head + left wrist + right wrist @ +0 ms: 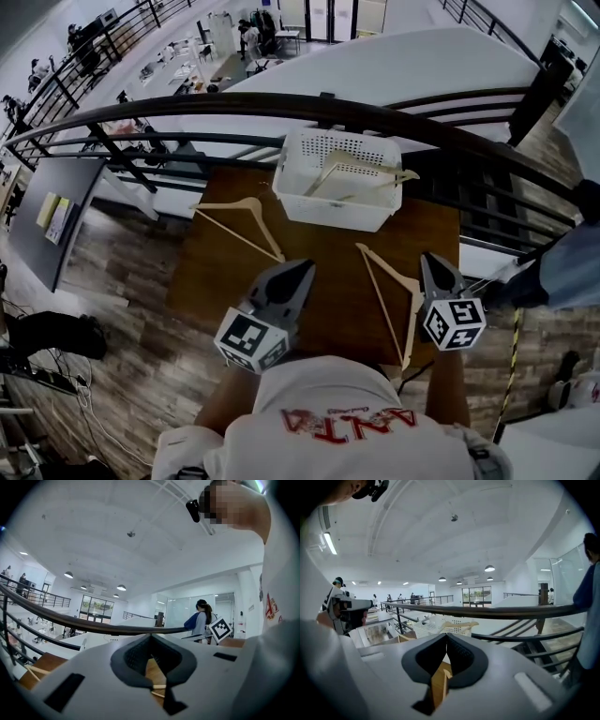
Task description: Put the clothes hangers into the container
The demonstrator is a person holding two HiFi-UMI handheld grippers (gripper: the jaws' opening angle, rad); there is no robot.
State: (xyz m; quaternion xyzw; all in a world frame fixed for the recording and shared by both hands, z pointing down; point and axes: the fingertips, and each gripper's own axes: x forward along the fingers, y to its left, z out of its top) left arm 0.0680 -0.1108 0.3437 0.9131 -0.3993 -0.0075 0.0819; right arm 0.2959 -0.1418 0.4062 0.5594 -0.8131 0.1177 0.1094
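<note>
Mezzanine floor, wood desk [333, 258] pushed up against a dark railing [281, 108], open hall below.

Two hangers loose on the desk, both lying flat:
- left hanger [246, 223]: long axis diagonal, from far-left to near-right. Shoulder peak points away, toward the railing. Can't make out the hook.
- right hanger [392, 298]: long axis runs roughly far-to-near, slightly slanted. Shoulder peak points right, at the right claw. The near end reaches the desk's near edge.

Basket [337, 214]: white, perforated, at the far edge of the desk just under the railing. Holds wooden hangers [349, 173], at least one, lying tilted across the inside. One arm pokes over the right rim. From the right gripper view the basket [436, 626] is dead ahead, with that wood showing above the rim.

Left claw [302, 270]: jaws pressed together, nothing pinched. It sits over the middle of the desk, just near-right of the left hanger's near end, and points level toward the railing. In its own view the tips [150, 637] meet, with only desk and thin hanger wood visible below them.

Right claw [429, 261]: jaws pressed together and empty, just right of the right hanger's peak, tipped slightly down. In its own view the tips [446, 636] are closed, with wood showing under them but not gripped.

Person in blue [200, 619] stands off to the right, by the railing.
</note>
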